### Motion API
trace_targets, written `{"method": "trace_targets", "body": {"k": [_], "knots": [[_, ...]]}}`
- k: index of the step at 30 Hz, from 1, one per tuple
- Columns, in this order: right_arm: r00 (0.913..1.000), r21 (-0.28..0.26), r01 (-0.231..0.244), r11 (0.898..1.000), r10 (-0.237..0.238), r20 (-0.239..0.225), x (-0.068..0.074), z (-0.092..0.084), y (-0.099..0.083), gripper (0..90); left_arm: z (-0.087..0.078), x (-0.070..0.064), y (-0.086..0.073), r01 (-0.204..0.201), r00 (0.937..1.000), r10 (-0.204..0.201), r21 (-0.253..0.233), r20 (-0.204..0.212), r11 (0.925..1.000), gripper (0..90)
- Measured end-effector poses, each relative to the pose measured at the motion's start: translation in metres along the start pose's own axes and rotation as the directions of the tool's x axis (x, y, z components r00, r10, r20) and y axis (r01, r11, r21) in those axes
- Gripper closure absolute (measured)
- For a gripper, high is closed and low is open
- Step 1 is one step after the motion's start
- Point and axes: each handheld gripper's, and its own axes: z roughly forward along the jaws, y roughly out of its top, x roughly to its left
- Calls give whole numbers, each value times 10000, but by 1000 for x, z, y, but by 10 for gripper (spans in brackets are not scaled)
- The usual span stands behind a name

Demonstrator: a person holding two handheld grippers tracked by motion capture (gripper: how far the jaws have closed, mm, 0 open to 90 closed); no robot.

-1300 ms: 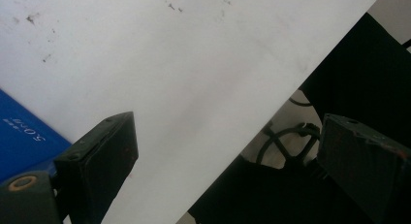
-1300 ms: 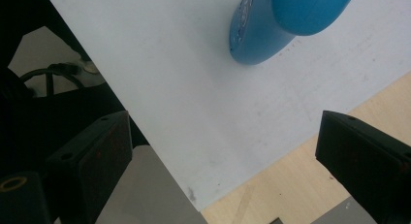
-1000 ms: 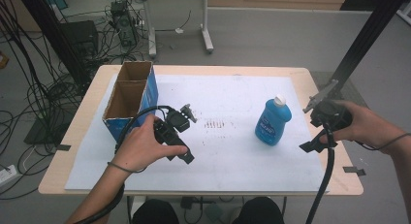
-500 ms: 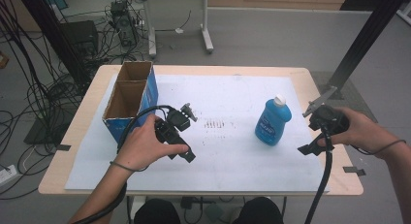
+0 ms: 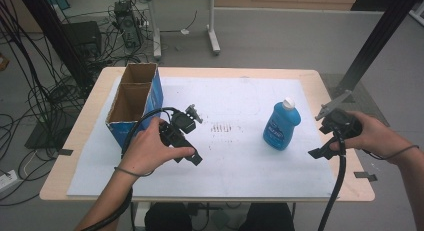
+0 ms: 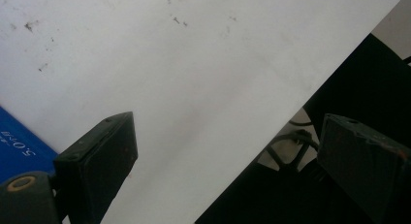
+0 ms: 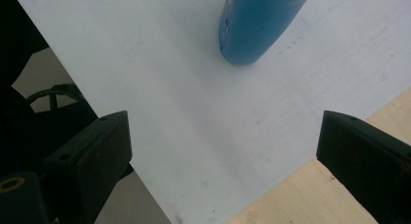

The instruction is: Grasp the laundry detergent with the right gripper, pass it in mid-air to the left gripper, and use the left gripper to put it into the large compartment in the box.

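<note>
From the high view, a blue bottle (image 5: pixel 281 126) with a white cap stands upright on the white sheet (image 5: pixel 240 166) covering the surface (image 5: pixel 320 81). The right tongs (image 5: pixel 322 133) hover near it to the right, nothing between them. The left tongs (image 5: pixel 195 136) sit beside an open cardboard box (image 5: pixel 135 103), well apart from the bottle.

In the left gripper view, the tongs (image 6: pixel 223 170) are spread wide and empty over the sheet.

In the right gripper view, the tongs (image 7: pixel 223 161) are released, the bottle (image 7: pixel 257 30) ahead, unobstructed.
</note>
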Motion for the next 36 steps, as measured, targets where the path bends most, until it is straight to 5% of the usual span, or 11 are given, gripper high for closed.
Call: {"method": "trace_targets", "body": {"k": [36], "knots": [[9991,-895,-419,9951,418,-27,-5,28,-27,51,18,8,1,182,9994,-181,-36,279,9998,76]]}}
